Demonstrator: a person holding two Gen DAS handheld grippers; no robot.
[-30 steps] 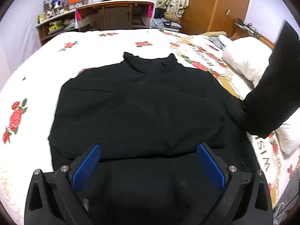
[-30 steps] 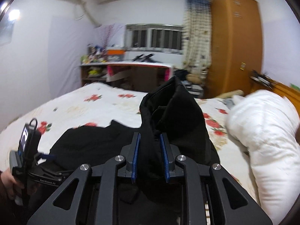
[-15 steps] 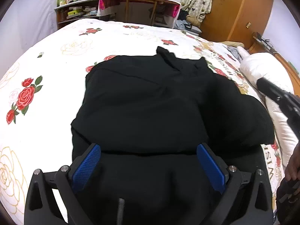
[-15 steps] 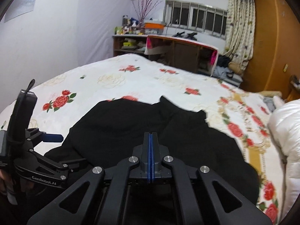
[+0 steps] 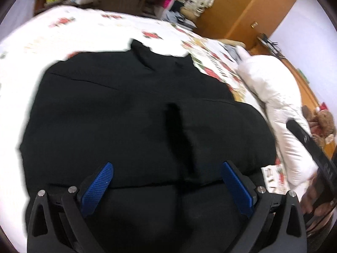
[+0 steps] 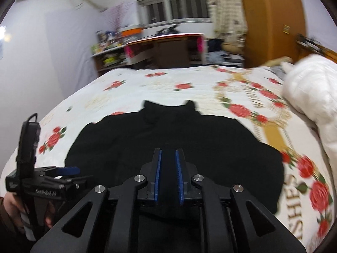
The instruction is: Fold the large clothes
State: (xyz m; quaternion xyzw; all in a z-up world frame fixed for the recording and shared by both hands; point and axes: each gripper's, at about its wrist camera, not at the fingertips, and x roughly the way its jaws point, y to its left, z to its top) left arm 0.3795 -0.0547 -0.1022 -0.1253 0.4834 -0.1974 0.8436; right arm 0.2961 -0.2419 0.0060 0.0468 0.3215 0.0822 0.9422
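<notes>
Ahead of both grippers, black top (image 5: 130, 113) lay flat on bed (image 6: 168, 84); left gripper (image 5: 166, 187) spread wide, right gripper (image 6: 168, 176) slightly apart, both empty, likely poised for next fold.

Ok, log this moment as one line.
left gripper: open, over black garment | right gripper: narrowly open, empty | garment: sleeves folded in, on bed

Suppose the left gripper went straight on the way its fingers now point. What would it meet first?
Most likely the black garment spread on the bed. The left gripper is open, and black cloth fills the space ahead of its fingers. How far off the cloth lies is unclear.
</notes>
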